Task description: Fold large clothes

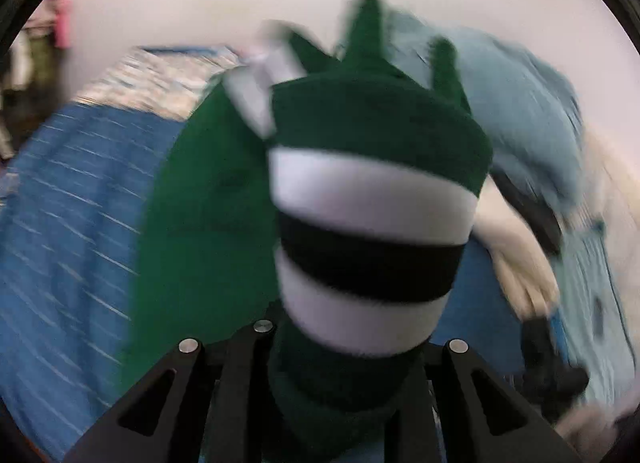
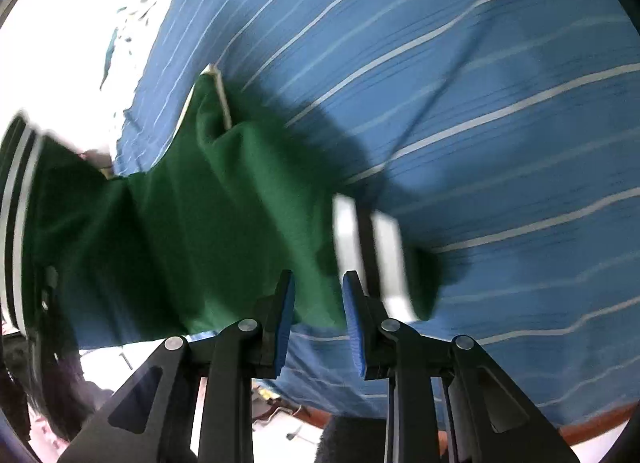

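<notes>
Left gripper [image 1: 352, 347] raised, clamped on the green sweater's striped cuff [image 1: 372, 231] — right gripper [image 2: 319, 323] low, empty, jaws apart

A: We see the garment [image 2: 180, 231] lying on the bedsheet [image 2: 480, 103], its cuff [image 2: 372, 247] just ahead of our right gripper [image 2: 318, 295].

B: At our left gripper [image 1: 340, 375] another cuff [image 1: 372, 231] sits bunched in front. Clothes pile [image 1: 520, 111] behind it, to the right.
</notes>
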Demonstrator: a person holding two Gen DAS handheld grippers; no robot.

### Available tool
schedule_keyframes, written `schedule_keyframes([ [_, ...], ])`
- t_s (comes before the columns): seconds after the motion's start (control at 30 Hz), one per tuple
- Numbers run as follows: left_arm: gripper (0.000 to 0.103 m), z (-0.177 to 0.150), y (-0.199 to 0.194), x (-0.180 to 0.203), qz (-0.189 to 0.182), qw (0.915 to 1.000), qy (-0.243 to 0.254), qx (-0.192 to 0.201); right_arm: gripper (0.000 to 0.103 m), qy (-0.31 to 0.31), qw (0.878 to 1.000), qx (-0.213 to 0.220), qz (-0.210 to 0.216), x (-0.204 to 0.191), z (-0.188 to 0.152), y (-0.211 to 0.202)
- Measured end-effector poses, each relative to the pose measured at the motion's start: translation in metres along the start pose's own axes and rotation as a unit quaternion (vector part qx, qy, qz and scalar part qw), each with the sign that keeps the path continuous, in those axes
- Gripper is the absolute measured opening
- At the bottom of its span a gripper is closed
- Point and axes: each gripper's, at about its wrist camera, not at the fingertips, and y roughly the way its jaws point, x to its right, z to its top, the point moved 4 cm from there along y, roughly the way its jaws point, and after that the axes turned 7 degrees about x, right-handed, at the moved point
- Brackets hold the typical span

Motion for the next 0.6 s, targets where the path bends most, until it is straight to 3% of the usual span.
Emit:
schedule_keyframes([
  [0.1,0.012,-0.055,0.041,0.031,-0.018,0.9971,0.022,-0.071,0.026,0.012,1.0,0.011,-0.017,0.02,0.002,-0.013],
  [0.23,0.014,-0.104,0.075,0.035,0.022,0.9886,0.051,-0.14,0.027,0.023,0.998,0.017,-0.056,0.047,0.0,-0.025],
  [0.27,0.015,-0.107,0.077,0.033,0.028,0.9864,0.063,-0.149,0.029,0.026,0.998,0.021,-0.062,0.054,-0.001,-0.029],
  [0.4,0.021,-0.091,0.066,0.033,0.041,0.9842,0.087,-0.149,0.075,0.015,0.996,0.054,-0.073,0.067,-0.001,-0.048],
  [0.6,0.028,-0.095,0.046,0.028,0.042,0.9794,0.104,-0.168,0.076,-0.033,0.996,0.066,-0.053,0.034,0.004,-0.07],
])
